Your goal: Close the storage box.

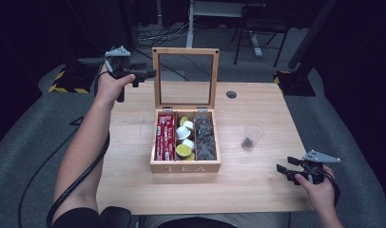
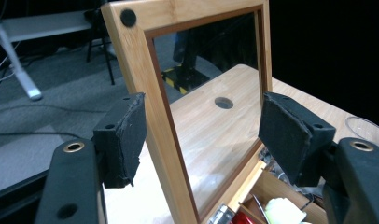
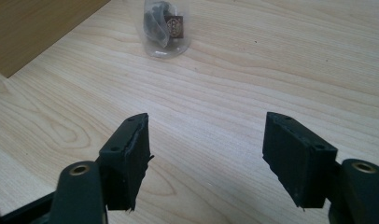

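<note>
A wooden tea box [image 1: 185, 166] marked TEA stands mid-table with its glass-paned lid [image 1: 185, 78] upright. Inside lie red packets [image 1: 165, 137], white and green capsules [image 1: 185, 138] and dark tea bags [image 1: 205, 137]. My left gripper [image 1: 148, 73] is open at the lid's upper left corner; in the left gripper view the lid frame [image 2: 145, 88] stands between the spread jaws, touching neither pad. My right gripper [image 1: 286, 169] is open low over the table's near right. A clear plastic cup [image 1: 252, 137] holding a dark tea bag [image 3: 162, 22] stands ahead of it.
The wooden table [image 1: 257, 185] has a round cable hole [image 1: 231, 94] behind the box. Bare wood lies between the right gripper and the cup. Cables, desk legs and a yellow-black striped base [image 1: 67, 88] sit on the grey floor beyond the table.
</note>
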A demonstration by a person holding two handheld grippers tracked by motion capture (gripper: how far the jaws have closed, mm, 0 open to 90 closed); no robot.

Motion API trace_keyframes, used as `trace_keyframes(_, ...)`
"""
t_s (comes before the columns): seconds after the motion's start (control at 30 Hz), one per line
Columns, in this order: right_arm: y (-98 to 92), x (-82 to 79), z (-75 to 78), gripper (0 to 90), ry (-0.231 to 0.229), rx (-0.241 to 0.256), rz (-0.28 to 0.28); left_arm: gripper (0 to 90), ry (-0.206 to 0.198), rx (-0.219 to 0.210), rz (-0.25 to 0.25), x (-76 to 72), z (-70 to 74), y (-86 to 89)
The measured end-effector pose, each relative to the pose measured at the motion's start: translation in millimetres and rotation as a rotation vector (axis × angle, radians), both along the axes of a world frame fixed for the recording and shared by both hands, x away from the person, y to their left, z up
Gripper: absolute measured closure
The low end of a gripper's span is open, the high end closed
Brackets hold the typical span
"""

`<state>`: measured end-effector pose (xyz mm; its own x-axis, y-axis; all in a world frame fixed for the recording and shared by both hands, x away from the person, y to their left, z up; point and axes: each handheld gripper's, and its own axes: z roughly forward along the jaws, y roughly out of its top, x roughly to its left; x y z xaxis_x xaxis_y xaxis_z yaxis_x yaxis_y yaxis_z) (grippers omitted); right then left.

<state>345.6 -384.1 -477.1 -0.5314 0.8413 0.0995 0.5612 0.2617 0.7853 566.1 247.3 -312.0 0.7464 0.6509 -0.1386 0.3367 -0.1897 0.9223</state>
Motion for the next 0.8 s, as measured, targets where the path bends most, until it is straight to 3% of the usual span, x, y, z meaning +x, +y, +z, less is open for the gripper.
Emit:
trace_keyframes(0.17, -0.4, -2.2, -0.9, 32.3, 0.008, -0.004, -0.002, 31.5, 0.001, -0.003, -0.032, 13.8, -2.1, 3.4)
trace_keyframes(0.23, 0.1, -2.0, -2.1, 32.4, 0.003, 0.003, -0.002, 29.5, -0.001, -0.030, -0.034, 18.2, -3.7, 4.0)
trace_keyframes(0.4, 4.5, -1.4, -3.5, 32.5, 0.010, -0.003, 0.015, 29.1, 0.006, -0.030, 0.011, 28.2, -4.6, 5.3)
trace_keyframes(0.5, 6.9, -1.0, -3.5, 32.5, 0.012, -0.006, 0.024, 33.0, 0.018, -0.017, 0.031, 33.7, -6.1, 4.8)
trace_keyframes(0.8, 7.0, -2.2, -4.9, 32.9, 0.011, -0.004, 0.027, 44.8, 0.031, 0.001, 0.012, 48.5, -10.3, -10.3)
